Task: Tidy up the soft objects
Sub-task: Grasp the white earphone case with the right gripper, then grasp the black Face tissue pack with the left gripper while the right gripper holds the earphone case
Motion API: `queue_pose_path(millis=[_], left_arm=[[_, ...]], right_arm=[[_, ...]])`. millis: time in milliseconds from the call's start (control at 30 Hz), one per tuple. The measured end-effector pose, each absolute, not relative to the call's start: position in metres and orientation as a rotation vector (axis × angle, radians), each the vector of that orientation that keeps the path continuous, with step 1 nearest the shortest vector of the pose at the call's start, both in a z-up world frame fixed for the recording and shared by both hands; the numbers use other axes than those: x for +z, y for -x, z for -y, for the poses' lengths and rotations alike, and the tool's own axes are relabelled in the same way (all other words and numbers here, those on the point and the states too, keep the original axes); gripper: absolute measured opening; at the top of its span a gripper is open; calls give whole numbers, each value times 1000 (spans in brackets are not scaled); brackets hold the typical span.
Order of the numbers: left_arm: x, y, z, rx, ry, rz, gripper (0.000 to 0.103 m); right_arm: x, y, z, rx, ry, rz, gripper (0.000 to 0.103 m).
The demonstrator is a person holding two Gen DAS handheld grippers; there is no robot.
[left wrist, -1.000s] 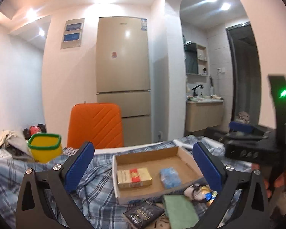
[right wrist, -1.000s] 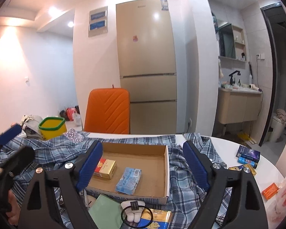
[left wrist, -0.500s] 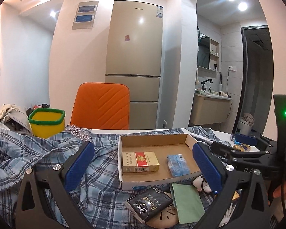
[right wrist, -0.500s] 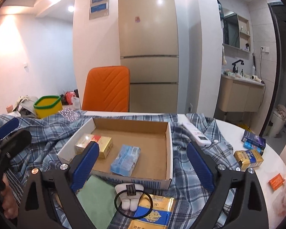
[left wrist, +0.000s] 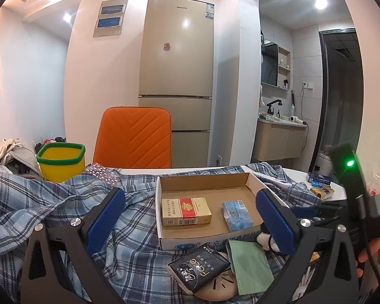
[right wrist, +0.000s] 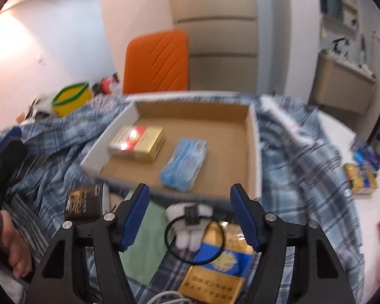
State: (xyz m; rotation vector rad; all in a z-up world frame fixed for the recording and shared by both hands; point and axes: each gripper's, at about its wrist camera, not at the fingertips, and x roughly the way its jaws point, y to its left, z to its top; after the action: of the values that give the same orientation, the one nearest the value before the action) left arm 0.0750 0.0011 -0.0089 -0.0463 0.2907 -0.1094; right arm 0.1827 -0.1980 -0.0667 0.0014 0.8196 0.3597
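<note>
A shallow cardboard box [left wrist: 202,177] [right wrist: 253,136] sits on a blue plaid cloth [left wrist: 50,207] [right wrist: 299,167]. In it lie a gold-and-red pack [left wrist: 186,211] [right wrist: 136,140] and a soft blue tissue pack [left wrist: 236,215] [right wrist: 183,163]. In front of the box lie a white plush hair tie with a black loop [right wrist: 190,217], a green cloth [left wrist: 250,266] [right wrist: 141,243], a black pouch [left wrist: 198,271] [right wrist: 82,201] and a gold-and-blue pack [right wrist: 216,276]. My left gripper [left wrist: 190,225] is open and empty over the box front. My right gripper [right wrist: 190,217] is open, low, with the hair tie between its fingers.
An orange chair [left wrist: 134,139] and a fridge [left wrist: 177,76] stand behind the table. A yellow bin with a green rim [left wrist: 60,162] is at the left. Small packs [right wrist: 362,177] and a white remote [right wrist: 288,124] lie on the white table at the right.
My right gripper has dropped and moved forward toward the hair tie, and its fingers have narrowed somewhat. My left gripper has shifted slightly; the box looks a little nearer.
</note>
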Motion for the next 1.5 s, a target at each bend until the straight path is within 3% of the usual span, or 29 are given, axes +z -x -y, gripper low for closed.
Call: queue_pose_path(millis=[167, 300, 600, 1000, 1233, 1500], left_arm=[[-9, -76, 1, -117, 32, -296, 103], [-9, -77, 0, -116, 38, -298, 103], [-10, -79, -3, -124, 47, -322, 103], [-40, -114, 12, -177, -97, -608, 100], [-68, -130, 21, -189, -160, -815, 90], [-74, -121, 28, -304, -193, -894, 85]], right_arm=[[-86, -195, 194, 398, -25, -941, 67], [-95, -199, 192, 396, -27, -977, 49], [-93, -198, 193, 395, -21, -965, 33], [-50, -171, 204, 456, -89, -739, 32], [-48, -167, 201, 465, -87, -737, 32], [-48, -166, 201, 468, -80, -736, 32]])
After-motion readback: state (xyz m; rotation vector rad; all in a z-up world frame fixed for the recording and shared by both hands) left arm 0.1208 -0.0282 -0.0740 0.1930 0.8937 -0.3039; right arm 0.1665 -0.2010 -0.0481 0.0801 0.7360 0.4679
